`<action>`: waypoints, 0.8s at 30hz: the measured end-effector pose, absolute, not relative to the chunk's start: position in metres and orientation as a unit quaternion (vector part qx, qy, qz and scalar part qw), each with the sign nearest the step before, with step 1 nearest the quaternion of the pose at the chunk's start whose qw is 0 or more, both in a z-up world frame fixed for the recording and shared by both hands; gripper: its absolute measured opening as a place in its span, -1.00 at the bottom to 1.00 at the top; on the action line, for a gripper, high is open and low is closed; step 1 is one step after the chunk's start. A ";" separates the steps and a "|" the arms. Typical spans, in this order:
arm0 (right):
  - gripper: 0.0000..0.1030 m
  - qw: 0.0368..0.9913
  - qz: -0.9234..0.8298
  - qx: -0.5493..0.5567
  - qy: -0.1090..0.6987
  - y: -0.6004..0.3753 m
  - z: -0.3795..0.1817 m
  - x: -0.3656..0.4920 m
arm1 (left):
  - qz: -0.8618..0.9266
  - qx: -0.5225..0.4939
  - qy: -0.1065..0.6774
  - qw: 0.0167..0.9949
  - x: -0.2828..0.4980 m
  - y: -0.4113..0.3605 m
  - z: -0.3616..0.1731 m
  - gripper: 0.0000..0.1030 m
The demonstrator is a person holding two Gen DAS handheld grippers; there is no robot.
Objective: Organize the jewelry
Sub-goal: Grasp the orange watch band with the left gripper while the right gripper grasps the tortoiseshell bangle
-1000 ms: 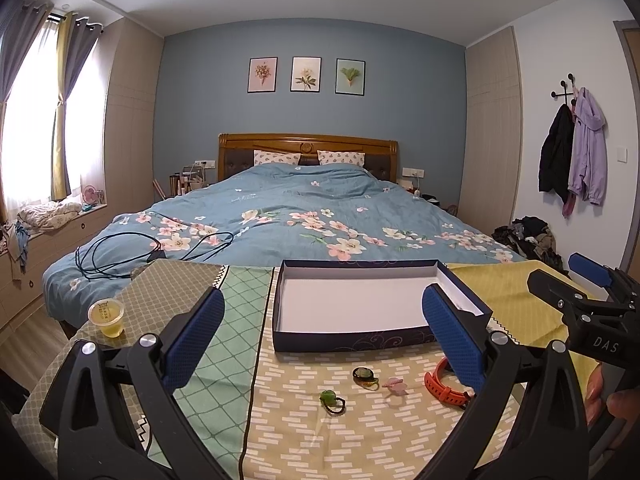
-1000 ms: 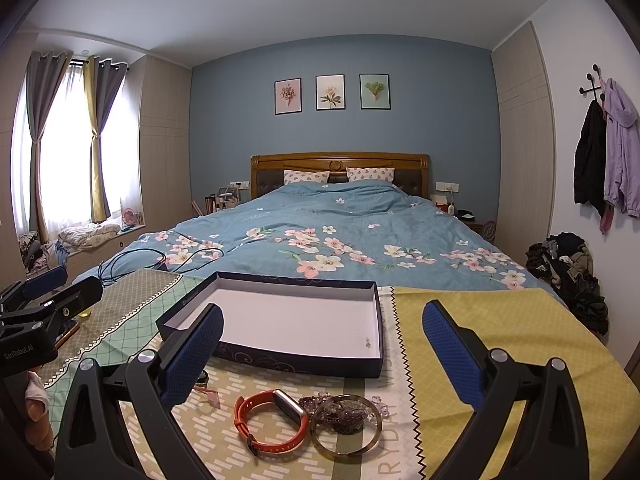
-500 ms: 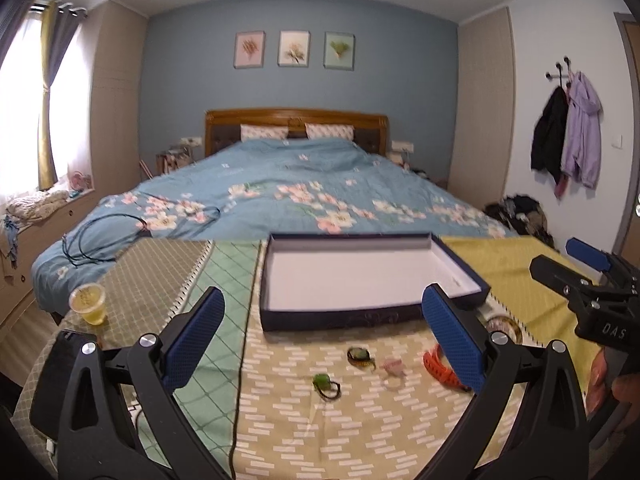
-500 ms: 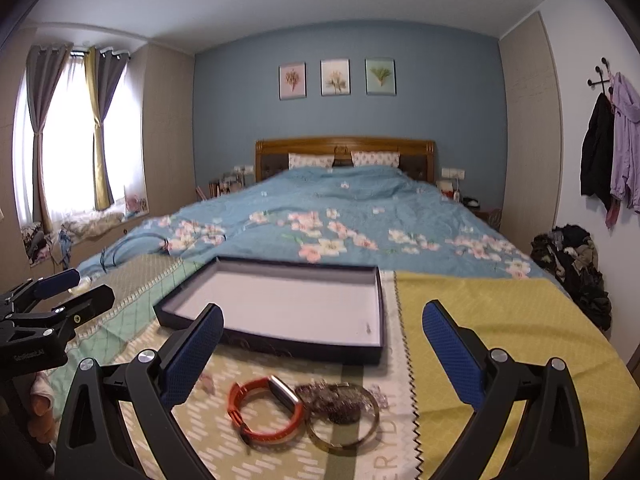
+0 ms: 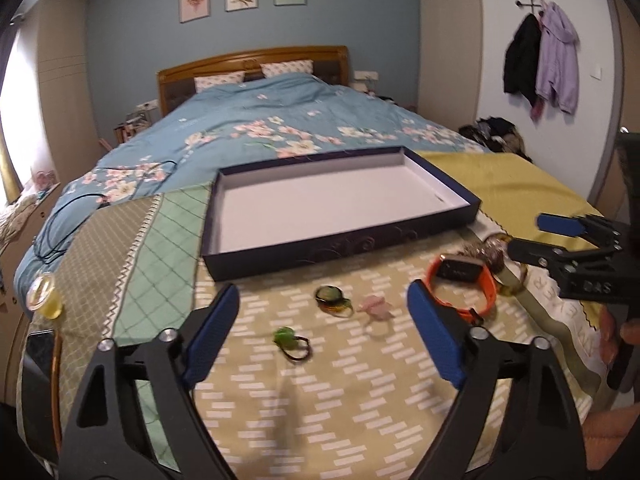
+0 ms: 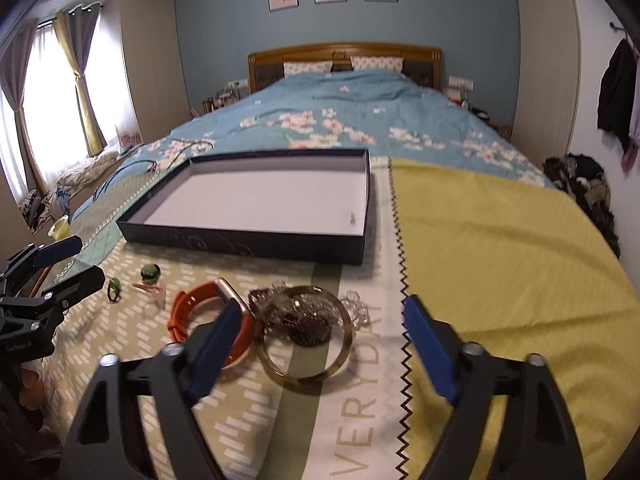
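Observation:
A dark blue box (image 5: pixel 440 188) (image 6: pixel 366 200) with a white floor lies open on the patterned cloth. In front of it lie a green hair tie (image 5: pixel 290 340) (image 6: pixel 113 286), a dark green ring-shaped piece (image 5: pixel 330 296) (image 6: pixel 150 273), a pink clip (image 5: pixel 374 306) (image 6: pixel 154 290), an orange watch (image 5: pixel 464 280) (image 6: pixel 188 312), a brown bangle (image 6: pixel 304 338) (image 5: pixel 506 284) and a dark bead tangle (image 6: pixel 296 316). My left gripper (image 5: pixel 324 336) hovers over the small pieces, jaws closing, nothing between them. My right gripper (image 6: pixel 320 344) hovers over the bangle and beads, jaws closing, nothing gripped.
A bed with a blue flowered cover (image 5: pixel 280 128) stretches behind the box. A cup of yellow drink (image 5: pixel 46 296) and a dark phone (image 5: pixel 38 348) sit at the left edge of the cloth. Black cables (image 5: pixel 60 224) trail over the bed's corner. Plain yellow cloth (image 6: pixel 500 240) lies to the right.
Both grippers have dipped down toward the cloth and tilted forward, so the jewelry looms larger. Both pairs of jaws have narrowed from their widest spread.

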State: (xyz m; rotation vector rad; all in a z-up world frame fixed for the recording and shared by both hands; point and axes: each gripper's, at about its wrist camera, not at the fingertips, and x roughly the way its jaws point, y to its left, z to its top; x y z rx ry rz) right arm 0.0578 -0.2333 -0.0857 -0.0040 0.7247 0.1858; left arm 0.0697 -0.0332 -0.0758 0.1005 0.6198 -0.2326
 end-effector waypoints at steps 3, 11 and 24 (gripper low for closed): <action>0.19 0.926 0.088 0.005 0.368 -0.237 -0.090 0.064 | -0.147 0.045 0.316 0.936 0.072 -0.040 -0.079 0.47; -0.42 0.911 0.095 0.033 0.400 -0.251 -0.098 0.071 | -0.231 0.054 0.341 0.910 0.086 -0.070 -0.086 0.27; -0.85 0.904 0.109 0.047 0.410 -0.257 -0.105 0.075 | -0.276 0.118 0.397 0.867 0.135 -0.116 -0.109 -0.44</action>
